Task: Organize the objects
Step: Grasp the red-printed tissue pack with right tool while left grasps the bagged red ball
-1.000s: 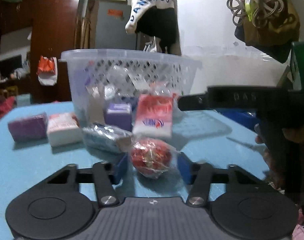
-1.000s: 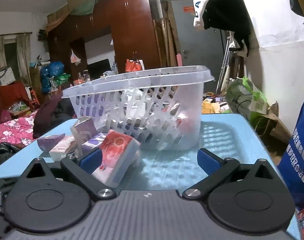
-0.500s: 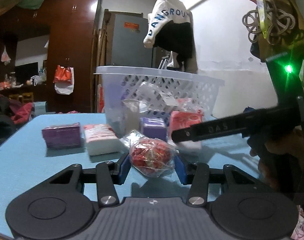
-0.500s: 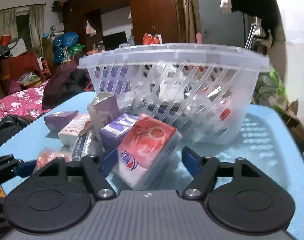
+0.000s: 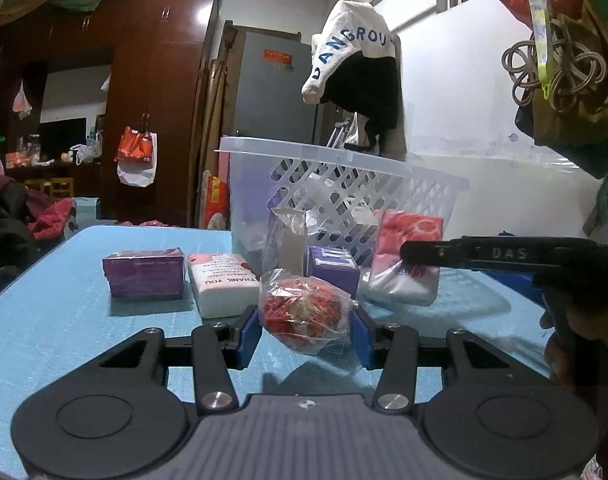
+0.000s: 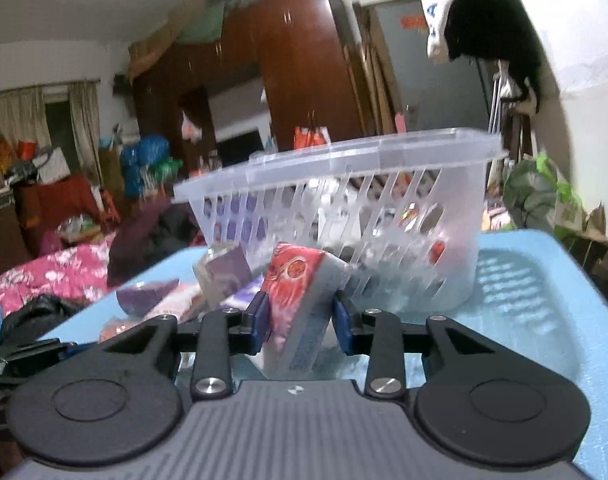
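Left gripper: clamped on a clear bag of red sweets, blue pads pressed to both its sides, above the blue table.
Bag of red sweets: crinkled plastic, red and pale contents, rounded and lumpy.
Right gripper: closed on the red tissue pack, held tilted, just before the basket.
Red tissue pack: red floral print on top, pale blue-white below, soft plastic wrap.
Basket: translucent white, slotted walls, packets inside, upright on the table.
Still on the table: purple box, white pack marked THANK YOU touching beside it, small purple pack near the basket.
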